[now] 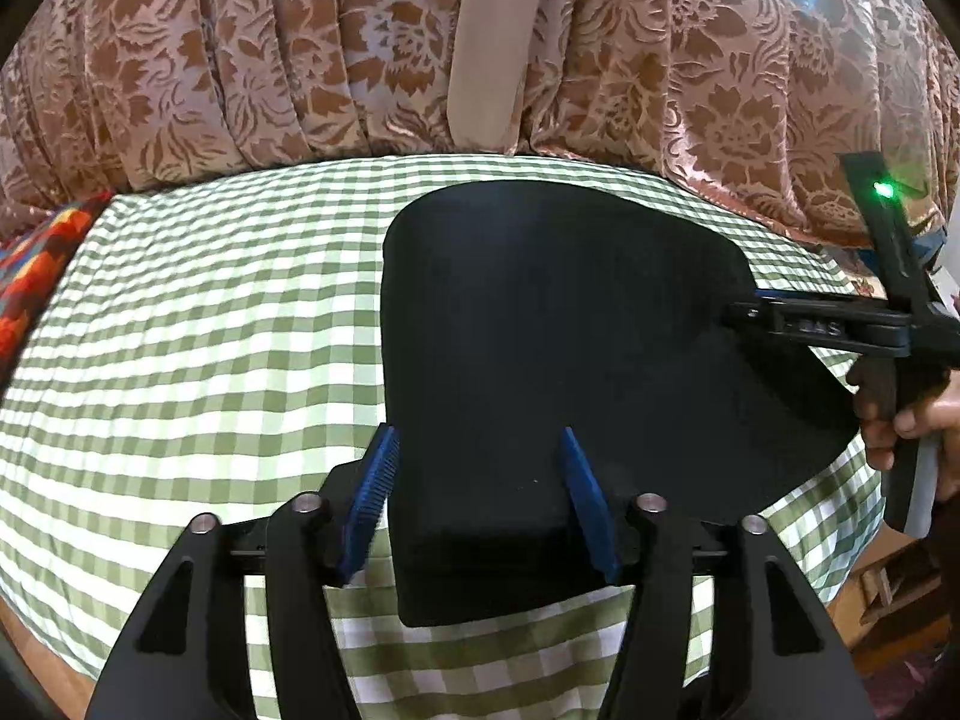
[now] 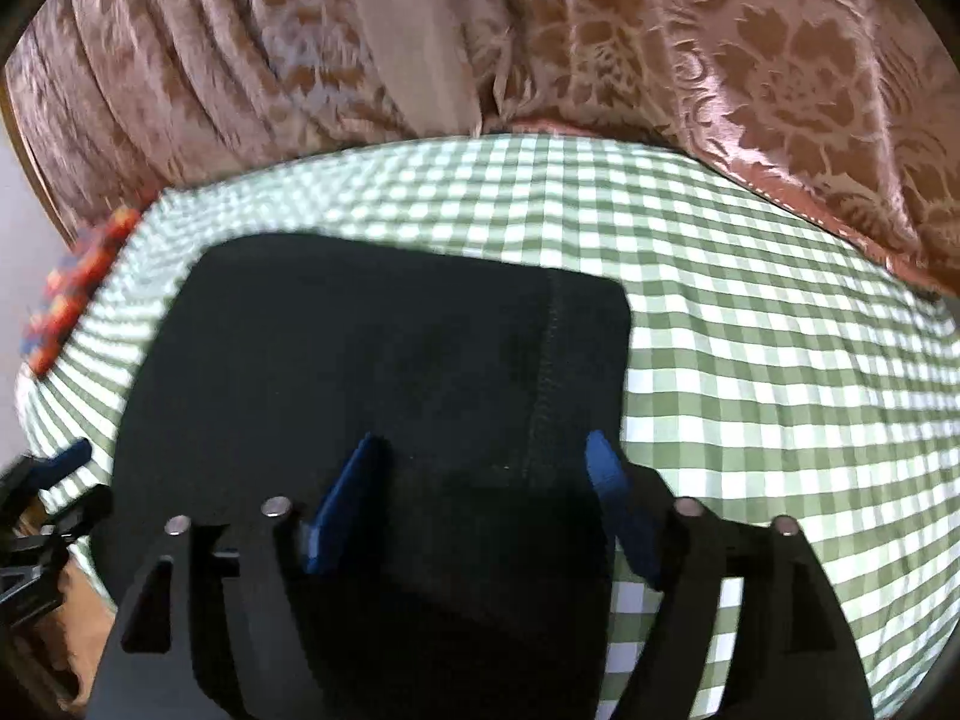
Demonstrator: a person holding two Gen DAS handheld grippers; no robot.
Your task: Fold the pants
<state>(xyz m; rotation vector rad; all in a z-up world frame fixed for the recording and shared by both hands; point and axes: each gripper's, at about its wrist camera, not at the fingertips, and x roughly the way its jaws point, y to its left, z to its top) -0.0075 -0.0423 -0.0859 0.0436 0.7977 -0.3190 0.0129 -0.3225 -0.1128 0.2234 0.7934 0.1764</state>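
The black pants (image 1: 558,324) lie folded into a flat pad on the green-and-white checked cloth (image 1: 198,324). In the left wrist view my left gripper (image 1: 478,435) stands open over the pad's near left corner. One blue finger (image 1: 375,498) is at the pants' left edge and the other is over the fabric, neither pressing. My right gripper (image 1: 744,307) comes in side-on at the pad's right edge, with a hand (image 1: 918,426) behind it. In the right wrist view the right gripper (image 2: 483,441) is wide open above the pants (image 2: 372,360), near a stitched seam (image 2: 549,360). The left gripper (image 2: 60,468) shows at the far left.
A brown floral drape (image 1: 240,60) with a beige strip (image 1: 492,42) hangs close behind the checked surface. A bright orange patterned fabric (image 1: 36,264) lies at the left edge. Wooden furniture (image 1: 894,588) stands below the right edge. Bare checked cloth (image 2: 780,360) spreads right of the pants.
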